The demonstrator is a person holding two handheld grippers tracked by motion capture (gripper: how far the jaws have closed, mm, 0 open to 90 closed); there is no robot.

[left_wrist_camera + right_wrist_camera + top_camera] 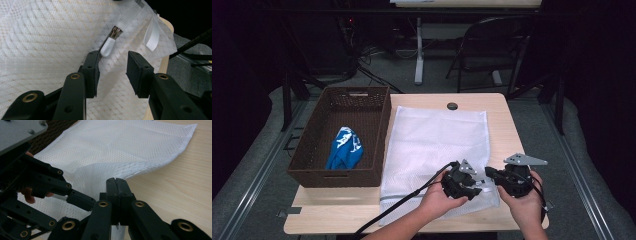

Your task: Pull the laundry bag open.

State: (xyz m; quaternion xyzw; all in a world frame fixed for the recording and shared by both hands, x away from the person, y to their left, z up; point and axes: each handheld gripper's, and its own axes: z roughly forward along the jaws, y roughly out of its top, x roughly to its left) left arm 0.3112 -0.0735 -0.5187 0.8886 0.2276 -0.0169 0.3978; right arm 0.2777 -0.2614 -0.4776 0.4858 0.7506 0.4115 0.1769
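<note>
- The left gripper (460, 181) sits over the near edge of the white mesh laundry bag (432, 145), its jaws spread with nothing pinched; in the left gripper view the white zipper pull (108, 48) lies just ahead of them, its tip touching one jaw.
- Just beside it, the right gripper (499, 176) has its jaws pressed together on a fold of the bag's near right corner.
- The bag lies flat on the table (504, 125), covering most of its middle.
- To the left stands a brown woven basket (377, 130) holding a blue cloth (345, 147).
</note>
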